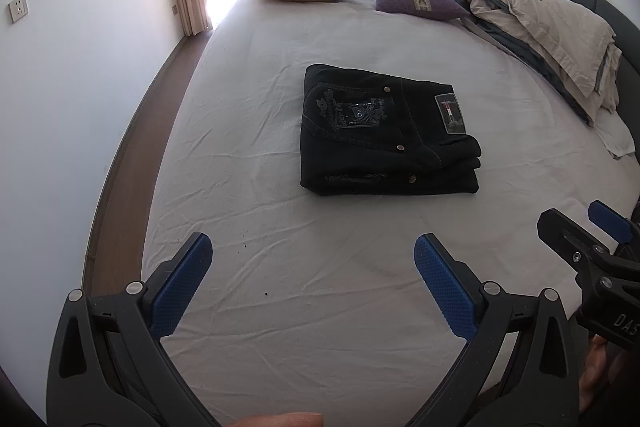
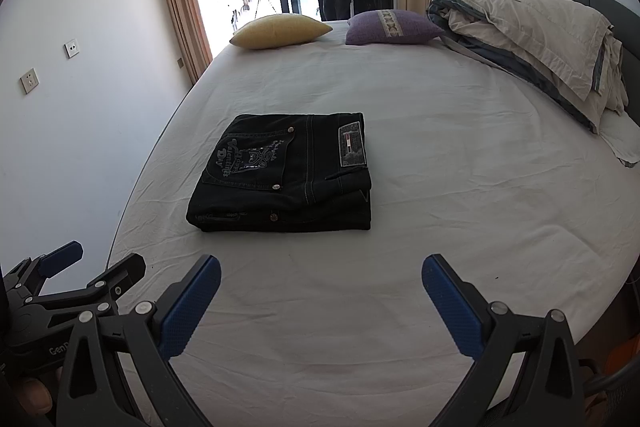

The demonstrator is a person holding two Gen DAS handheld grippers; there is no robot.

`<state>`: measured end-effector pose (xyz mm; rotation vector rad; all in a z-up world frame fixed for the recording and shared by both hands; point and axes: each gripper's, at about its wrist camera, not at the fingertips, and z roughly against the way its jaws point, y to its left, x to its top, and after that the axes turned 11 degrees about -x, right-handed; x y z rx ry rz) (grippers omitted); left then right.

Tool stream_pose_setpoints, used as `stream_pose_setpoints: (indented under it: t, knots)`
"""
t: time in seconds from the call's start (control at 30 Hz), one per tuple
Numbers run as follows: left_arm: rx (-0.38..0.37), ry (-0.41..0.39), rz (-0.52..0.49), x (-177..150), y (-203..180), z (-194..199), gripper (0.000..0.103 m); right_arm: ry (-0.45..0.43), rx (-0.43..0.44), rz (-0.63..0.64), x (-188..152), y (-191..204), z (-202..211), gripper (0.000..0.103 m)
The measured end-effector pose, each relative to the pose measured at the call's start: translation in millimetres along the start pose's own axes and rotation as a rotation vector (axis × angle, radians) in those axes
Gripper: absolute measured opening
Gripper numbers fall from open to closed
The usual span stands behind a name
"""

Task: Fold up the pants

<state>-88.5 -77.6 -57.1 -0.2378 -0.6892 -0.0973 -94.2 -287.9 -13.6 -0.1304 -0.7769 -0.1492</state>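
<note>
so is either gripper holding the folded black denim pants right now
No, the folded black denim pants lie alone on the white bedsheet, with the left gripper and right gripper open, short of them.

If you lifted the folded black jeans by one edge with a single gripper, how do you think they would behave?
The jeans would probably sag and start to unfold, since they lie in several loose layers with nothing holding them together. The thick stack and metal rivets suggest heavy denim, likely weighty for its size. Pushed across the wrinkled sheet, they would probably drag and bunch rather than slide cleanly.
</note>
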Motion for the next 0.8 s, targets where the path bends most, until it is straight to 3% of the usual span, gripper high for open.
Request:
stream_pose_setpoints:
  t: [0.8]
  knots:
    - [0.013,0.003,-0.015,4.9,3.9,-4.2,0.103,0.011,0.002,-0.003,-4.2,-1.3,-5.7,0.103]
